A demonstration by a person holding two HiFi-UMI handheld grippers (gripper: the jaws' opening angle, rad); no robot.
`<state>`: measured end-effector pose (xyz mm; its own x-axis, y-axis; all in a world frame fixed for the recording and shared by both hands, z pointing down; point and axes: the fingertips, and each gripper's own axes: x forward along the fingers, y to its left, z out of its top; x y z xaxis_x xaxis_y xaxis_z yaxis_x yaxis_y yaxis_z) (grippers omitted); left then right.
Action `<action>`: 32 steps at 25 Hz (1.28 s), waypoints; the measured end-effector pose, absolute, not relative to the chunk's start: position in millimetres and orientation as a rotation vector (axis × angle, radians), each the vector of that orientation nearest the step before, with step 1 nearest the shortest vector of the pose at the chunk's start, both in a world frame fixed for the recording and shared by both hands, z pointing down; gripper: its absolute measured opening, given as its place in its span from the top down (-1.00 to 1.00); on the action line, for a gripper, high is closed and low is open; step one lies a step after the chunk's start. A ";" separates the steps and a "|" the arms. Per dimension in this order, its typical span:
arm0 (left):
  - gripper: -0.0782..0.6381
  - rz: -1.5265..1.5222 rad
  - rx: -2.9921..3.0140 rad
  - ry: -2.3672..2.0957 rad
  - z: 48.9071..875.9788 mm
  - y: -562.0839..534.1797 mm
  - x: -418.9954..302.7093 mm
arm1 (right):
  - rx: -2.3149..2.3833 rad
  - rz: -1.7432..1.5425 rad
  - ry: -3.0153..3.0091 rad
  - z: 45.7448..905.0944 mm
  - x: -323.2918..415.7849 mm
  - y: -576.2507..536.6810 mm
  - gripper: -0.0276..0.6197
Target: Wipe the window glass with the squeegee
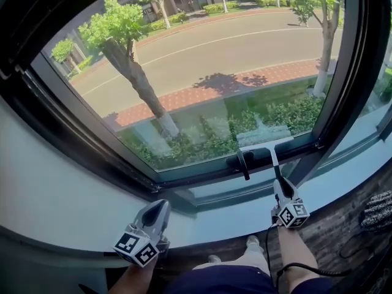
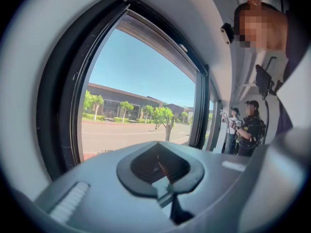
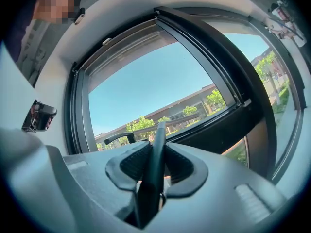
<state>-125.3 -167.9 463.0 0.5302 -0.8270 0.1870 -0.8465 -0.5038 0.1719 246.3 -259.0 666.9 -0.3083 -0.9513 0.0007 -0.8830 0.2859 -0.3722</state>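
The window glass (image 1: 202,60) fills the head view, with a street and trees behind it. A squeegee (image 1: 265,144) rests its white blade against the bottom of the pane, just above the lower frame. Its dark handle (image 1: 275,164) runs down into my right gripper (image 1: 280,185), which is shut on it. The right gripper view shows the handle (image 3: 156,149) clamped between the pads of that gripper (image 3: 155,171). My left gripper (image 1: 156,208) hangs low at the left, below the sill, shut with nothing in it. It (image 2: 163,171) points along the window.
A black window handle (image 1: 242,162) sticks out from the lower frame just left of the squeegee. A pale sill (image 1: 233,210) runs under the window. A grey cloth (image 1: 376,210) lies on the dark floor at right. Other people (image 2: 250,127) stand farther along the wall.
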 end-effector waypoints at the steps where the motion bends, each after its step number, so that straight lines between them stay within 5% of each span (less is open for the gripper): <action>1: 0.77 0.118 2.528 -1.408 463.4 -167.6 -126.0 | -1.703 -0.465 2.329 669.5 247.0 -259.3 0.60; 10: 0.77 0.095 2.547 -1.396 478.1 -165.5 -128.2 | -1.672 -0.394 2.286 618.6 254.5 -248.6 0.60; 25: 0.77 -0.057 2.713 -1.178 468.2 -159.0 -114.4 | -1.430 0.385 2.119 266.0 169.7 -238.1 0.60; 32: 0.77 -0.127 2.740 -1.238 434.7 -173.1 -125.3 | -1.392 0.532 2.051 176.7 148.0 -259.5 0.60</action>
